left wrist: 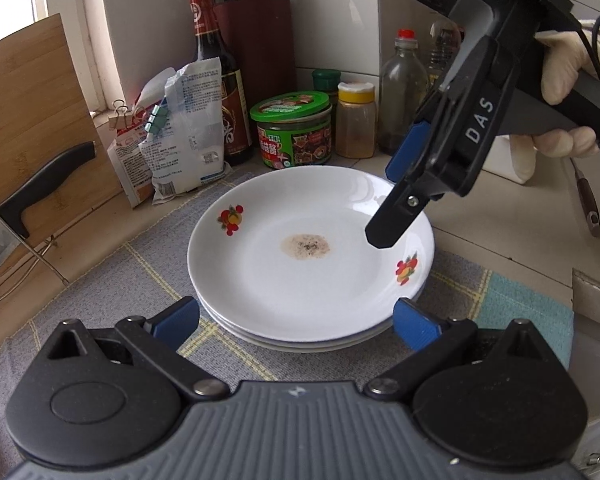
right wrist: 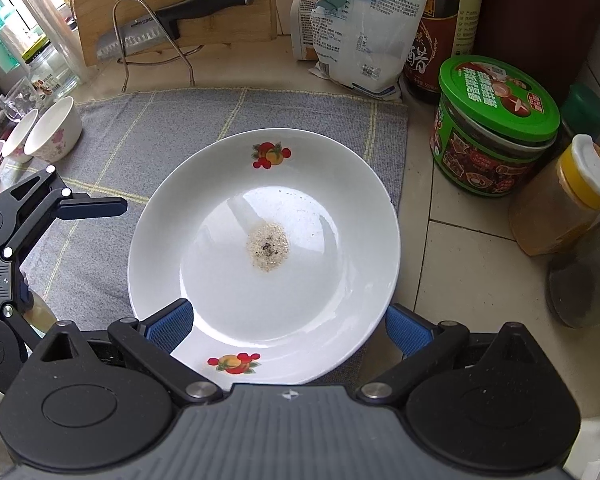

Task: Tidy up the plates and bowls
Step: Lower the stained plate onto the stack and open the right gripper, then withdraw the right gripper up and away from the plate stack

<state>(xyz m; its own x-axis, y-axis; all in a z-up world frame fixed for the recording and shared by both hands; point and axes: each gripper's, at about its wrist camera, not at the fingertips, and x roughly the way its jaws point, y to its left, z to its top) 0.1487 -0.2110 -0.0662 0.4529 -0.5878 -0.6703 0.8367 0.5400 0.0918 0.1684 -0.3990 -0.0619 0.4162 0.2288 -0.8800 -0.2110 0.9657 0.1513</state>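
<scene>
Both tongs (left wrist: 296, 322) (right wrist: 287, 327) spread beside stacked plates (left wrist: 300, 264).

three stacked plates (left wrist: 310, 248), two bowls (right wrist: 54, 130), one knife (right wrist: 172, 20).

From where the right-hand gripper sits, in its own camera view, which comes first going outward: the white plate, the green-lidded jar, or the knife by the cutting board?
1. White plate, right between the right gripper fingers.
2. Green-lidded jar, off to the right on the counter.
3. Knife, far back left, against the cutting board.
</scene>
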